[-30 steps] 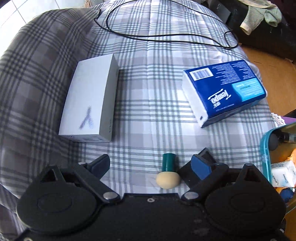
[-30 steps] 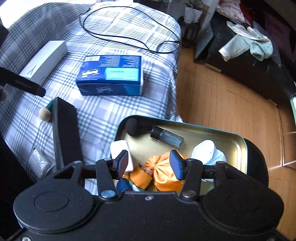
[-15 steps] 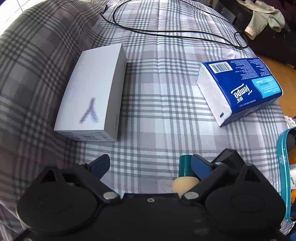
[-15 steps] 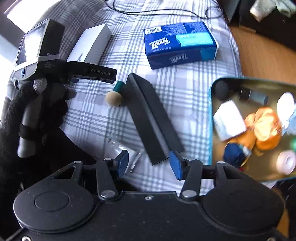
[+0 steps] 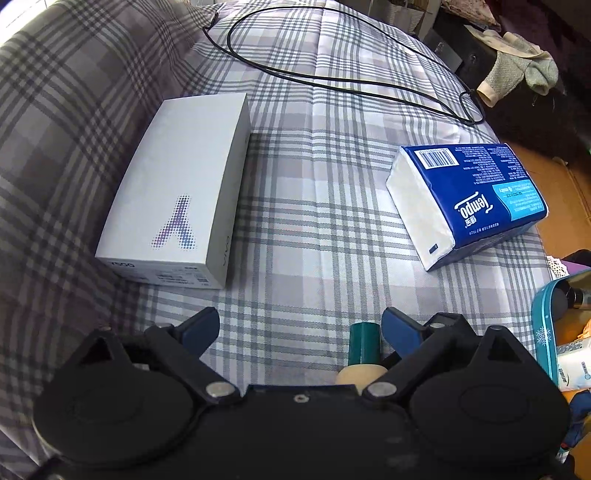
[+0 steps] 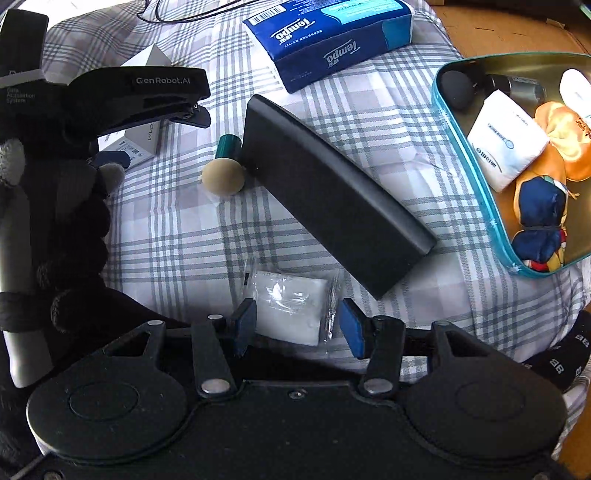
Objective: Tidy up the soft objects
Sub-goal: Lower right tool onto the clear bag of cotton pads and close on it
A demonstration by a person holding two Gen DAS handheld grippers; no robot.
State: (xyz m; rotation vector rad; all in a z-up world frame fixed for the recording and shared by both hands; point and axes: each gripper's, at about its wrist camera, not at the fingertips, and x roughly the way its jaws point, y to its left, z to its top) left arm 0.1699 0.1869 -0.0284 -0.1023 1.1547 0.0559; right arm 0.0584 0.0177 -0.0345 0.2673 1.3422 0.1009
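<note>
**Crinkly packet may slip from the claw**

At the bed's near edge, the clear-wrapped white packet is straddled by the open right claw; its loose film could be pinched alone. Farther off, the sponge puff sits inside the open left claw, easily rolled away.

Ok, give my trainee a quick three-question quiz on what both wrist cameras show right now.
1. True or false: the right gripper is clamped on the black case.
2. What lies between the right gripper's pads? A) tissue pack B) clear packet C) sponge
3. Fill in: the sponge's teal handle touches the black ____.

Key:
1. False; its jaws are open and the case lies beyond them.
2. B; the pads are not pressing it.
3. case.
</note>
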